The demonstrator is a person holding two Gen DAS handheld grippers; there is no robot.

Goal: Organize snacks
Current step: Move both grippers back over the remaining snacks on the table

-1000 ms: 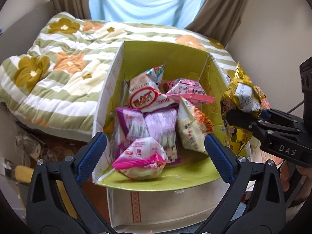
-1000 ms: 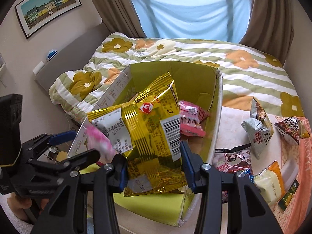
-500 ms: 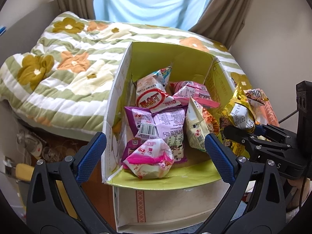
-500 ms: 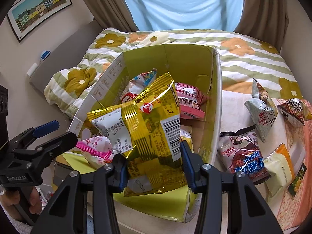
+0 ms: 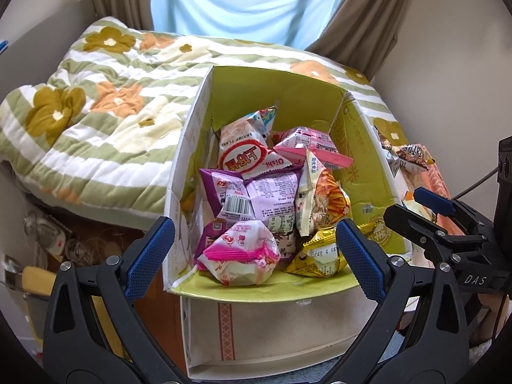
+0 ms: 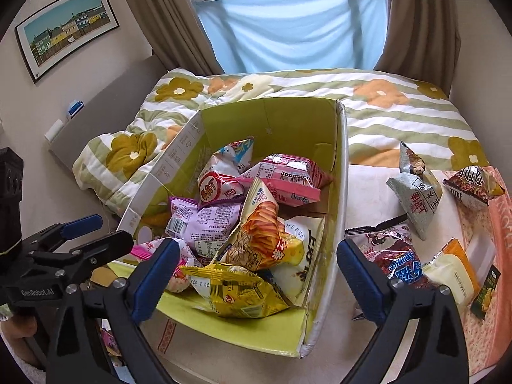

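Quilted bedspread (image 6: 393, 108) behind cardboard box (image 6: 342, 192); crinkly gold packet (image 6: 236, 291) inside.

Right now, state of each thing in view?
right gripper: jaws opening, nothing held
left gripper: open, empty
yellow snack bag: lying in box, released
box: open-topped, holding a pile of snacks
loose snack bags: outside box, unsorted

One green box (image 6: 275, 121), seven snack packets (image 6: 204, 224) inside, five packets (image 6: 416, 198) outside

Both wrist views near, angled down; shared: snack box (image 5: 272, 89) (image 6: 288, 118), bed (image 5: 96, 96) (image 6: 400, 105).
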